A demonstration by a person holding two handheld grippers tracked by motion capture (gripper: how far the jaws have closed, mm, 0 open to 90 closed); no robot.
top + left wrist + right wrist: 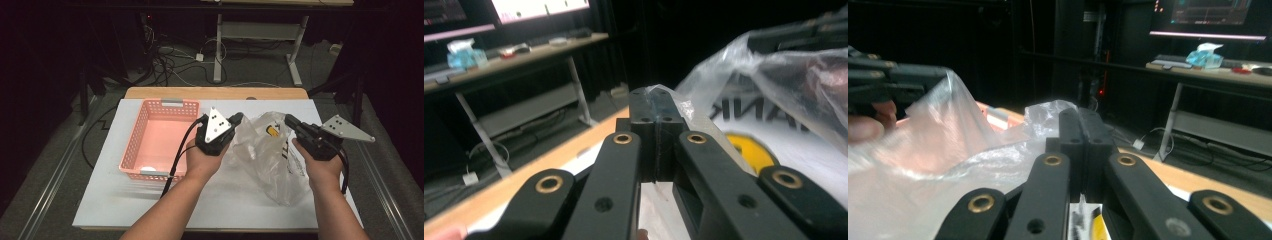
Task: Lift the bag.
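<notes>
A clear plastic bag with black lettering and a yellow mark stands crumpled on the white table top, its top edge lifted. My left gripper is shut on the bag's left rim, and film runs off its closed tips toward the bag. My right gripper is shut on the right rim, with plastic bunched around its closed tips. In the right gripper view the bag stretches left to the other gripper. The bag's contents are too blurred to make out.
A pink perforated basket sits left of the bag, with a small white thing on its floor. The table's wooden far edge lies behind. Beyond it are cables on the floor and a desk frame. Both forearms come in from the bottom.
</notes>
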